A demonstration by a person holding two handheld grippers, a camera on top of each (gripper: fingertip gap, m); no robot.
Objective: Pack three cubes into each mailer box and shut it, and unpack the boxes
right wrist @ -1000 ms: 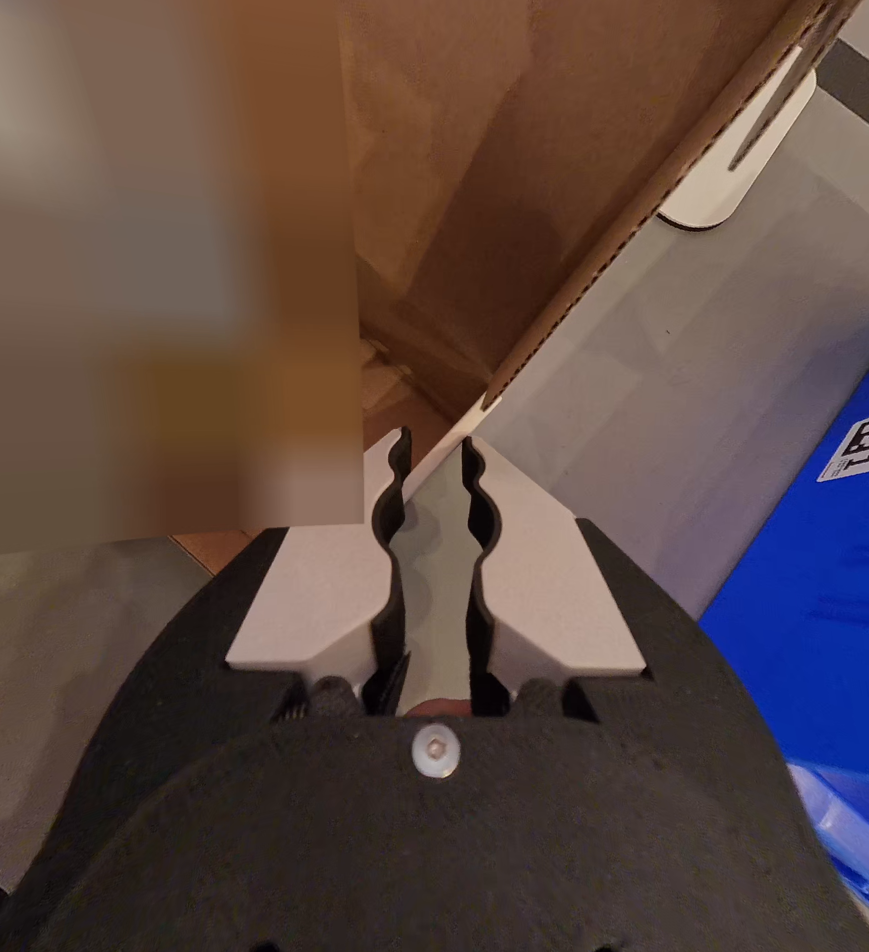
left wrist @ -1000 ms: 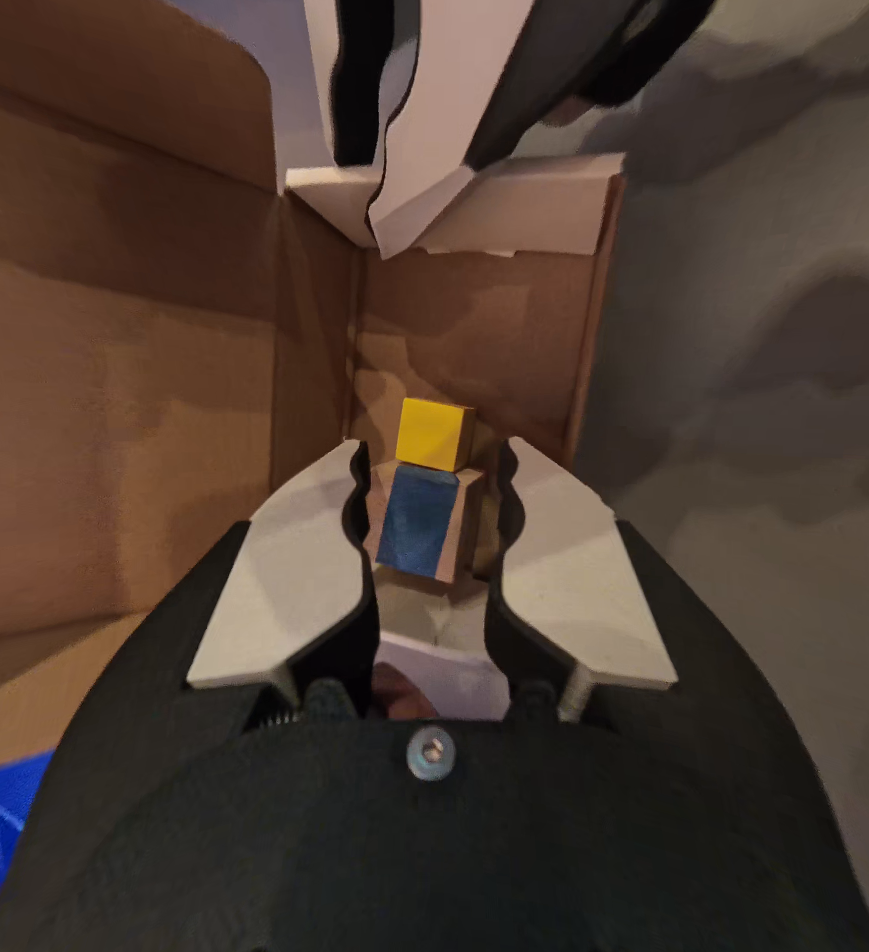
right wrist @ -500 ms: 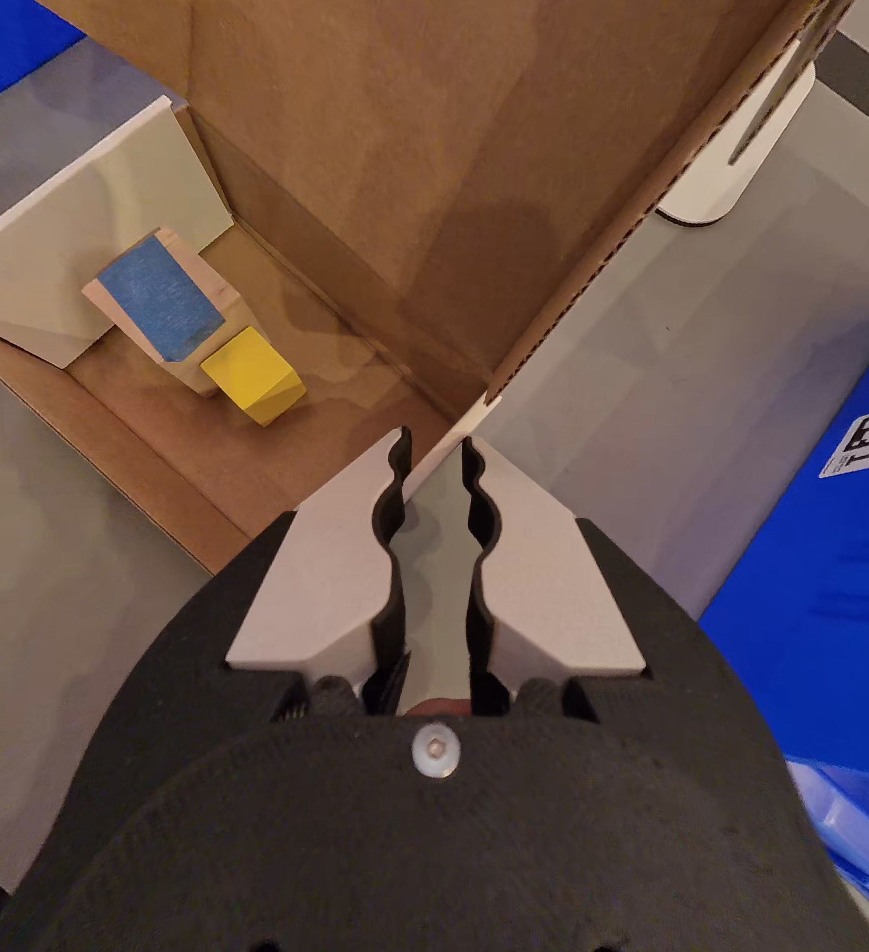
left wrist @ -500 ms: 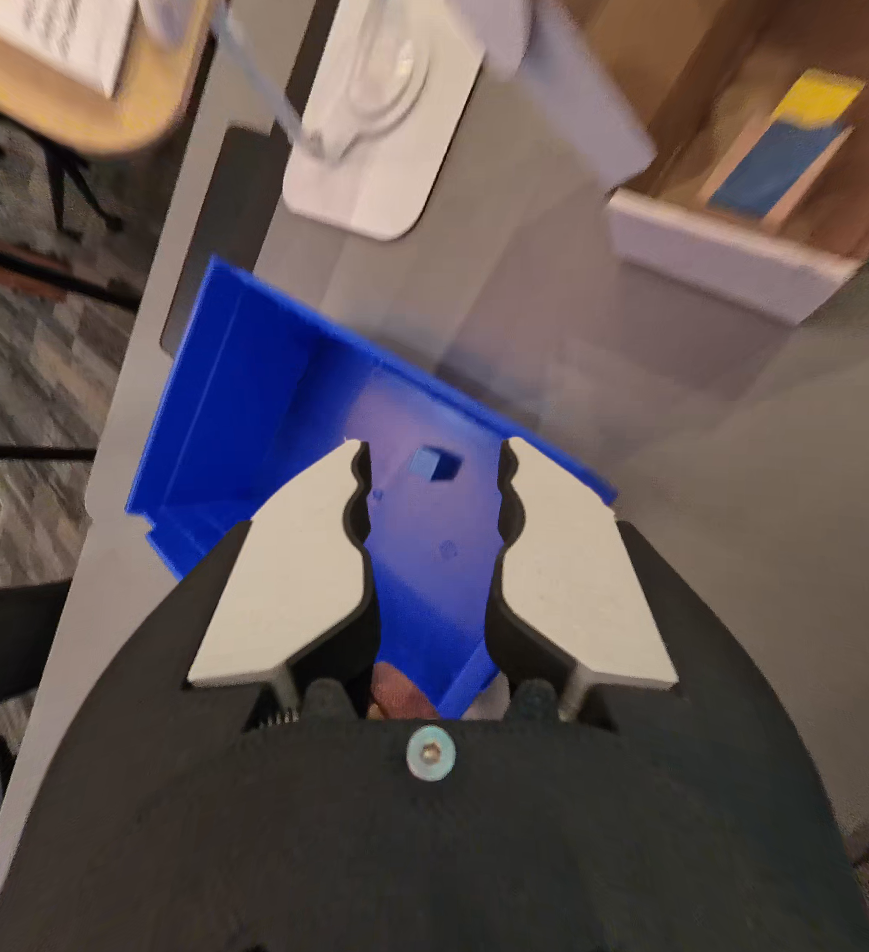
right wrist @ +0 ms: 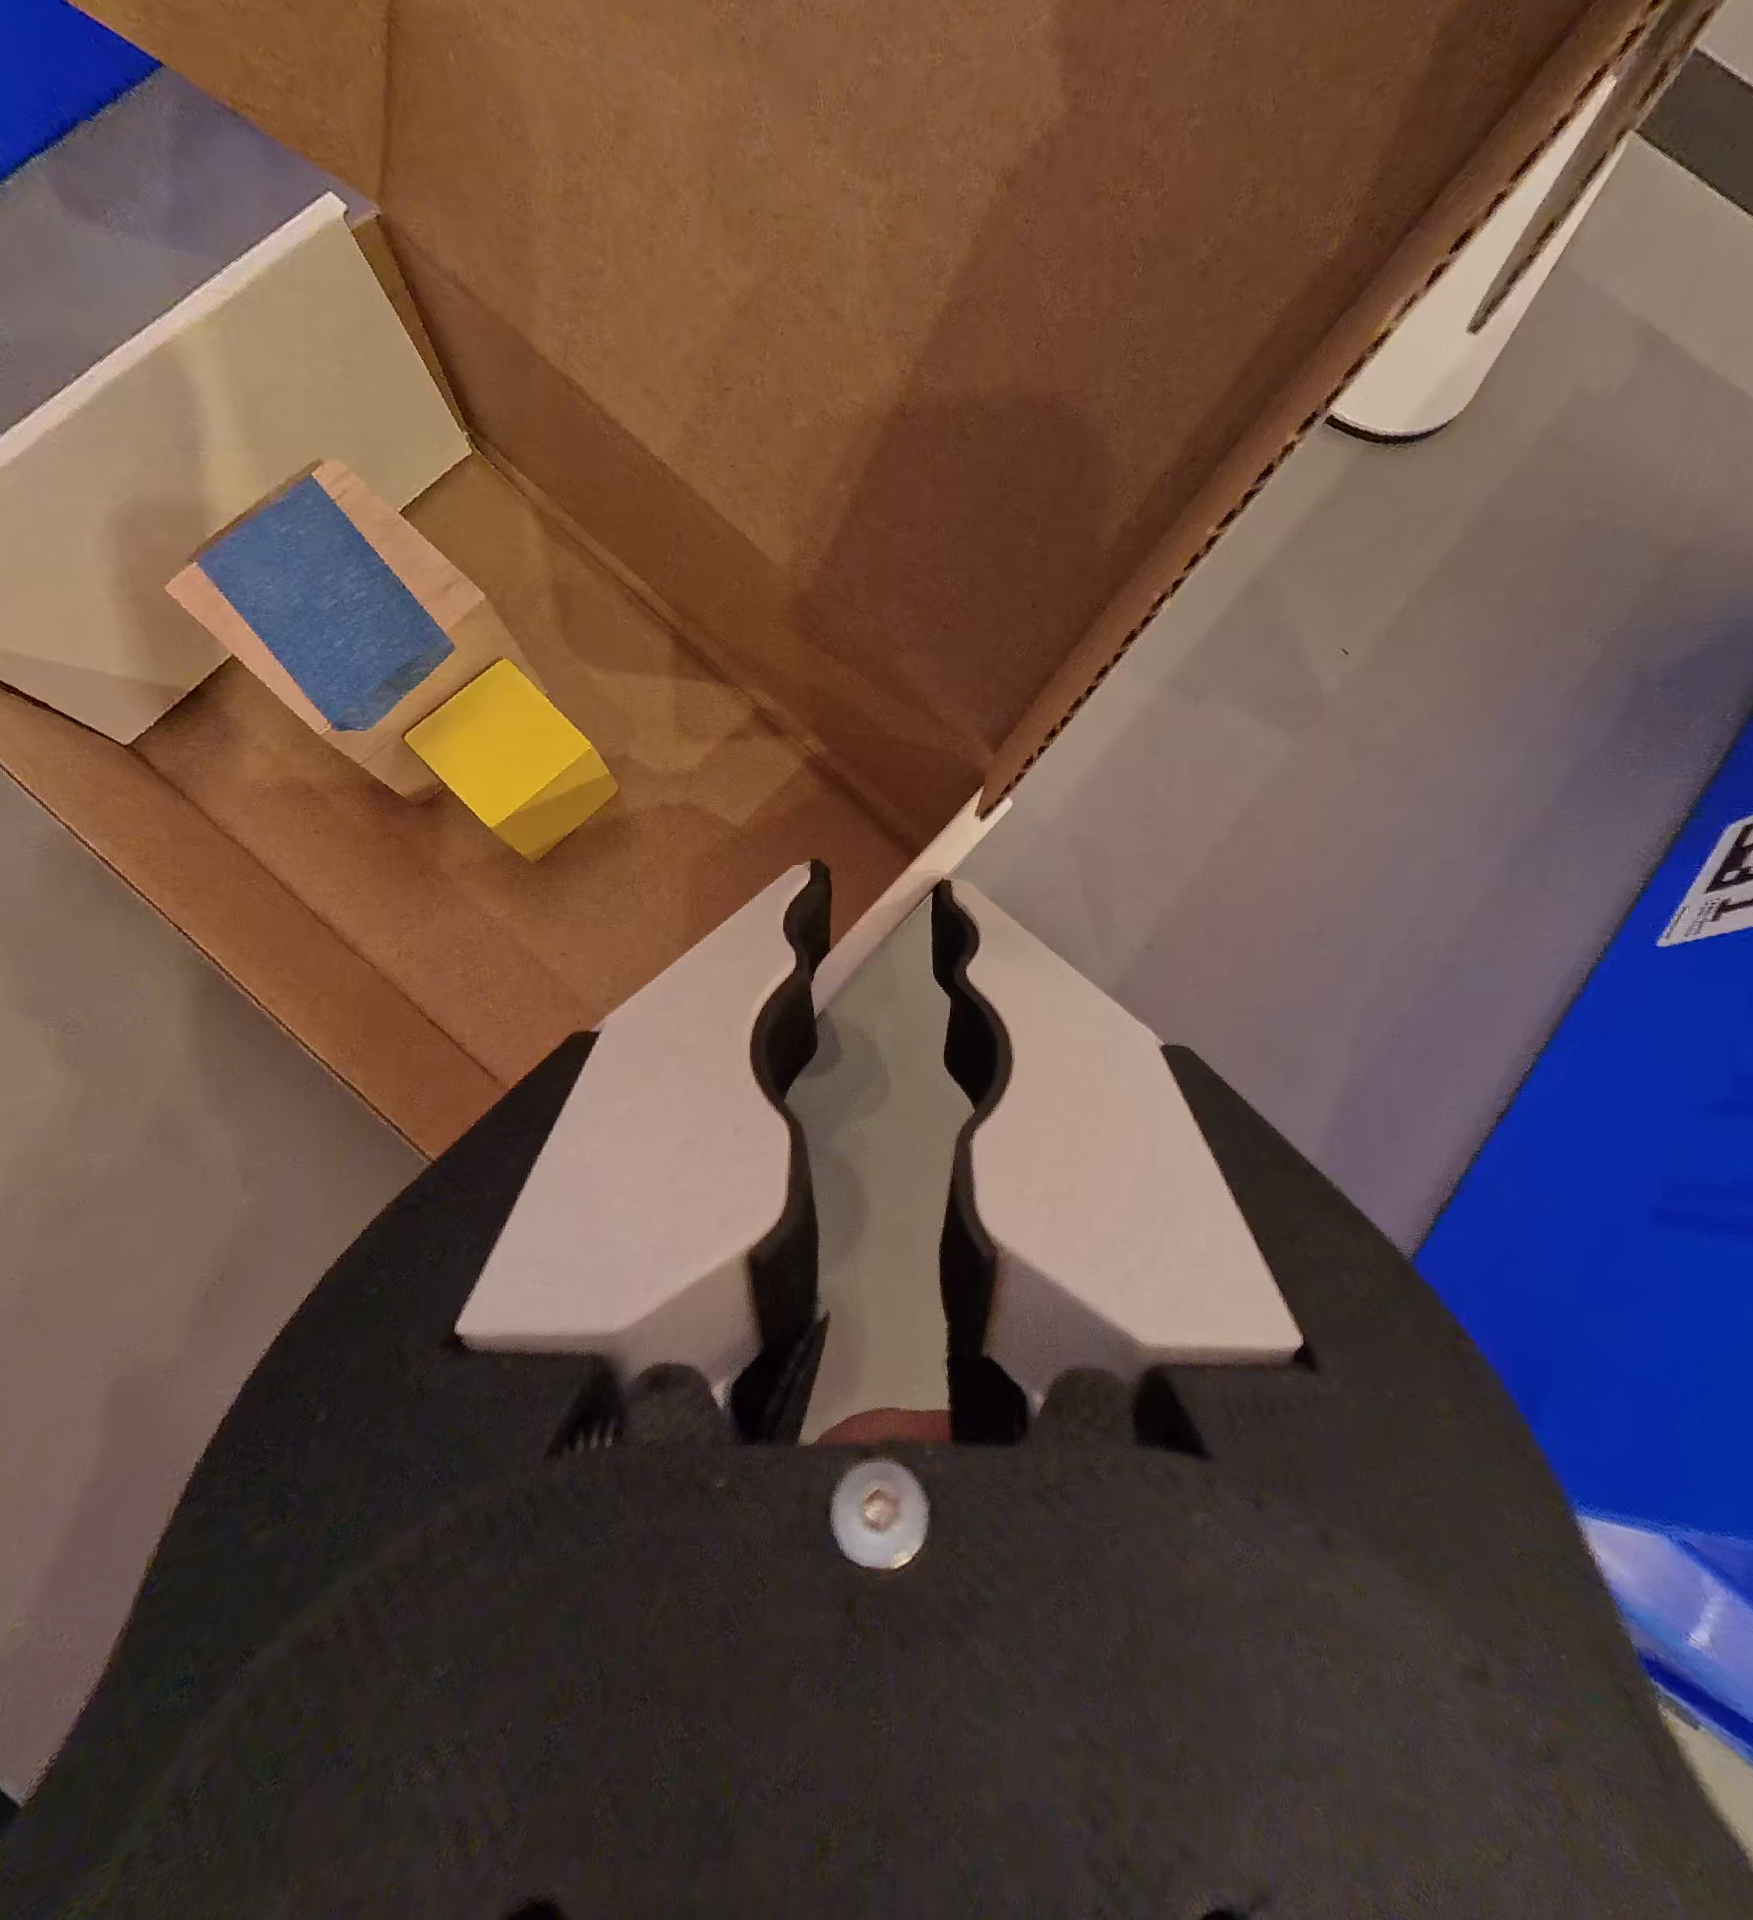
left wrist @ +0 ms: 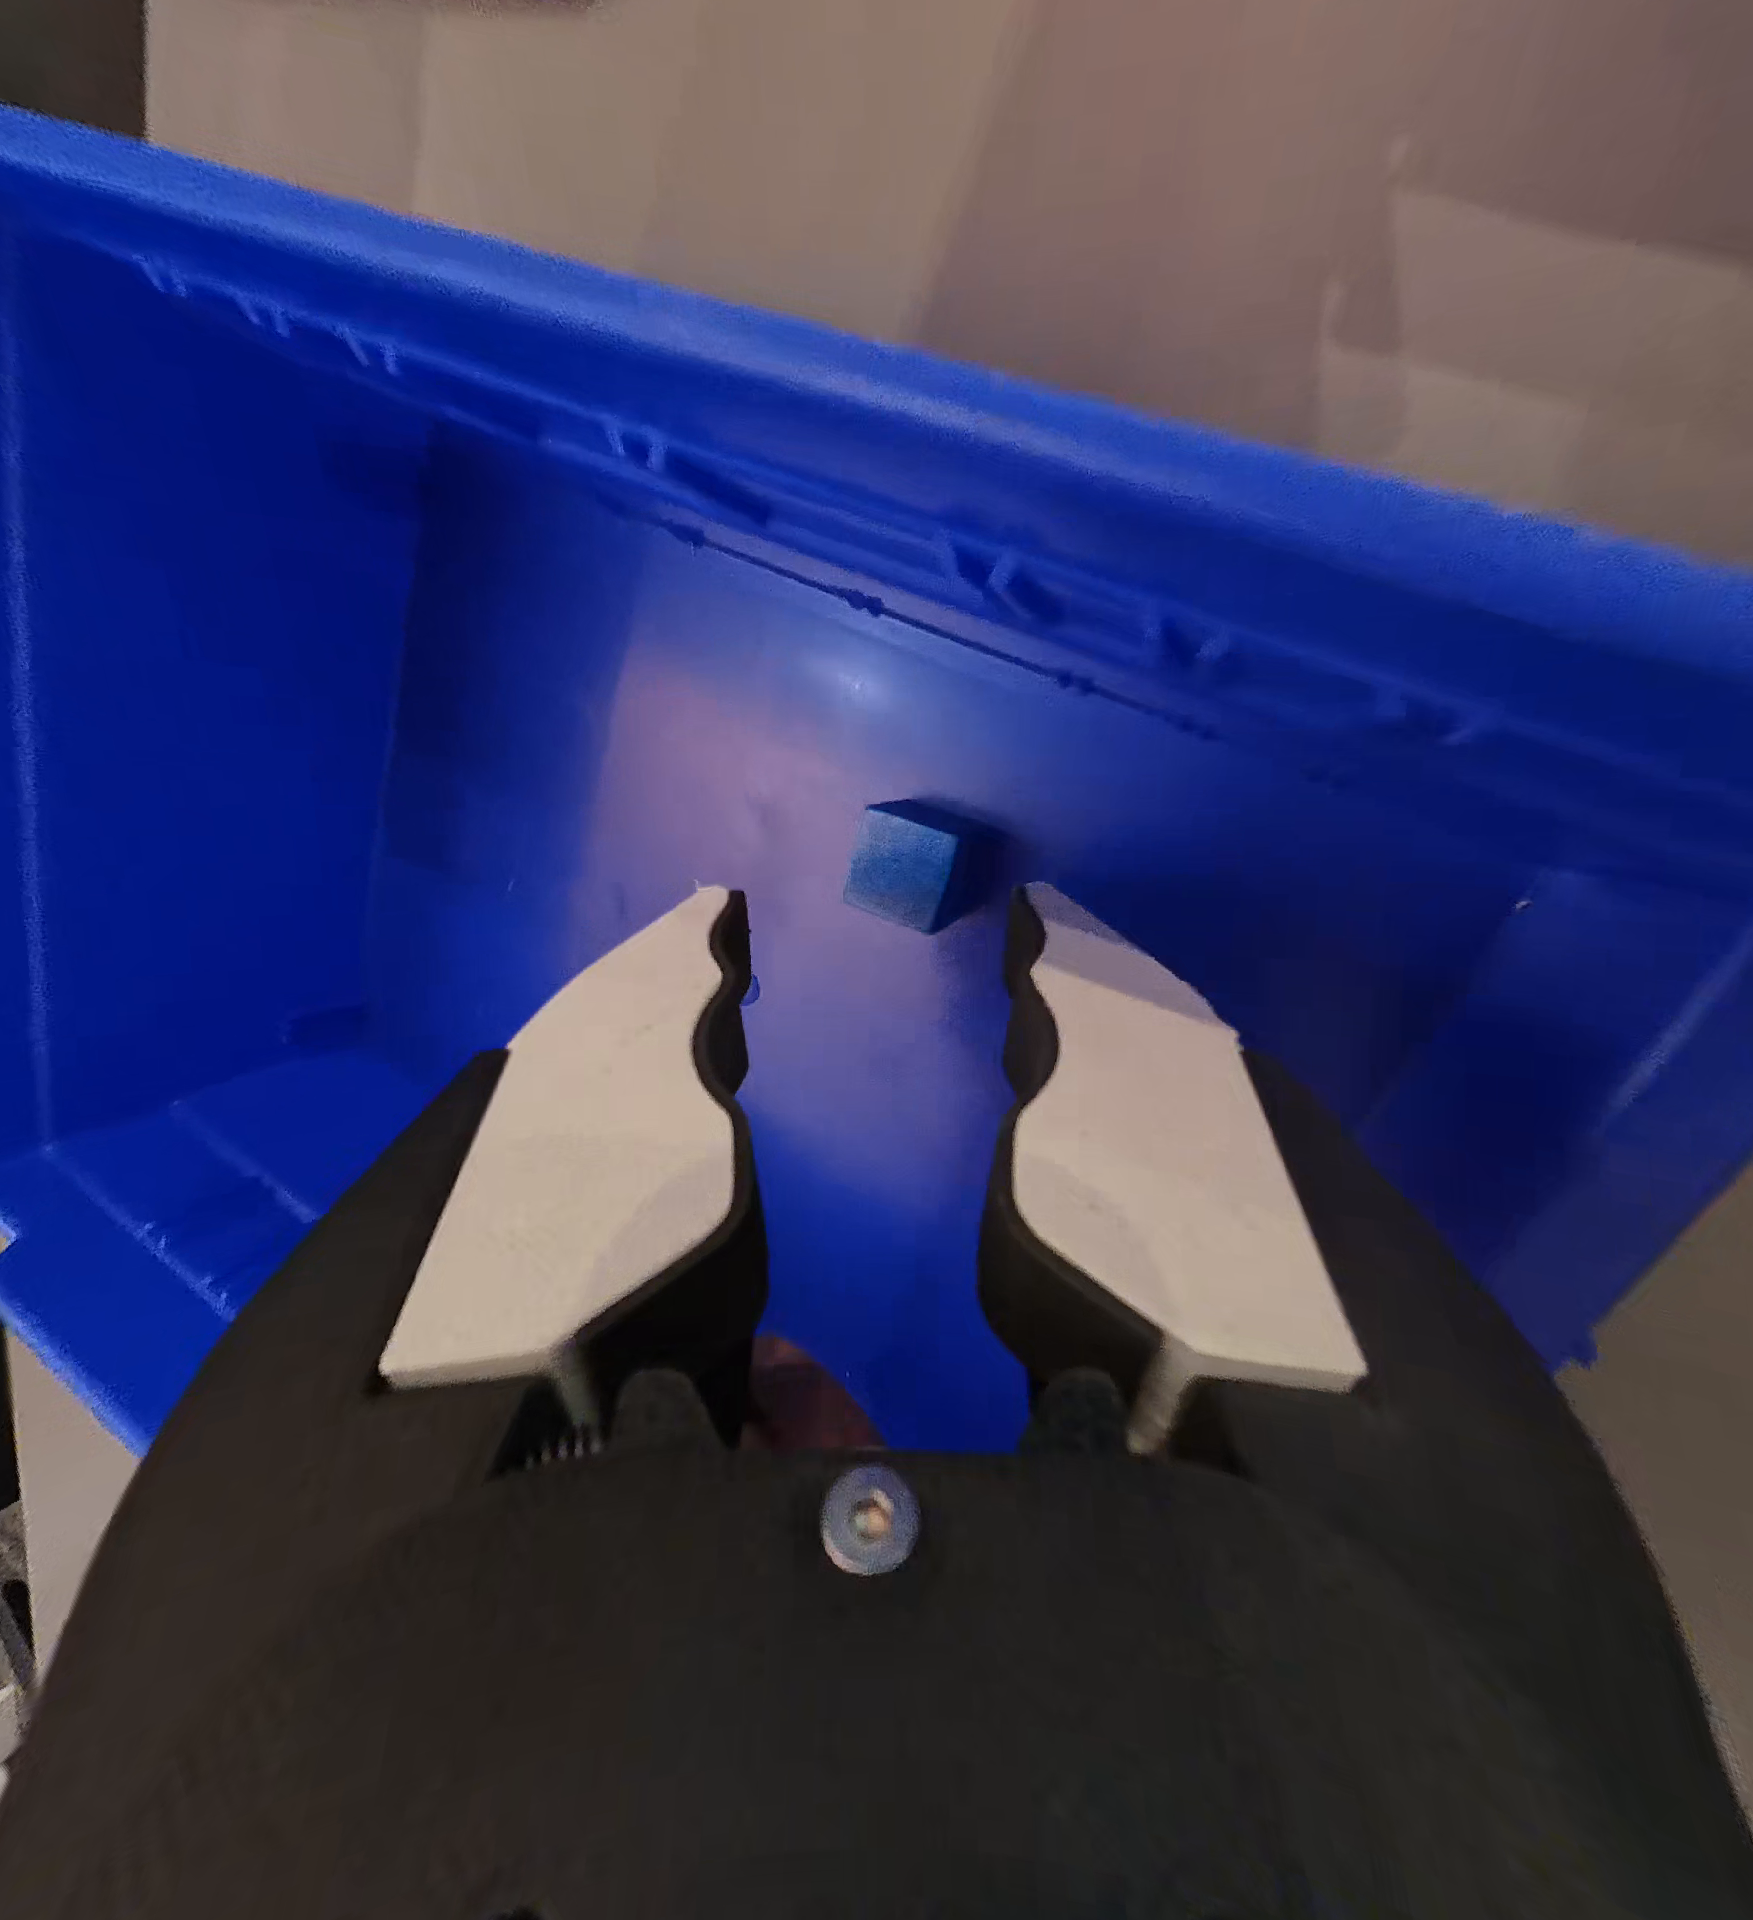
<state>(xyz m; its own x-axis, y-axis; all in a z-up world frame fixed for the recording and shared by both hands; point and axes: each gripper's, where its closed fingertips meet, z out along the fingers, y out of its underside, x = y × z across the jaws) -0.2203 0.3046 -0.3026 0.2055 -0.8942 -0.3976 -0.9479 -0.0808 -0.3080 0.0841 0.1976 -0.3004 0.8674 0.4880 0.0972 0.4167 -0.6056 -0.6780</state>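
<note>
The left tongs (left wrist: pixel 872 896) gaped wide inside a blue bin (left wrist: pixel 228 582), a small blue cube (left wrist: pixel 908 864) lying just past their tips at 12 o'clock. The right tongs (right wrist: pixel 874 878) pinched the open box's (right wrist: pixel 851 343) white flap (right wrist: pixel 898 904). Inside it, a taped wooden block (right wrist: pixel 332 613) ran lengthwise from 10 to 4 o'clock, touching a yellow cube (right wrist: pixel 508 758).

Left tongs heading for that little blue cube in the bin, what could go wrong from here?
1. The blue cube sits off-centre, nearer one finger of the open left tongs; closing now might nudge it away.
2. It matches the blue bin and the view is blurred, so misjudging depth is possible.
3. The right tongs pinch the mailer box by one flap; it may slip.
</note>
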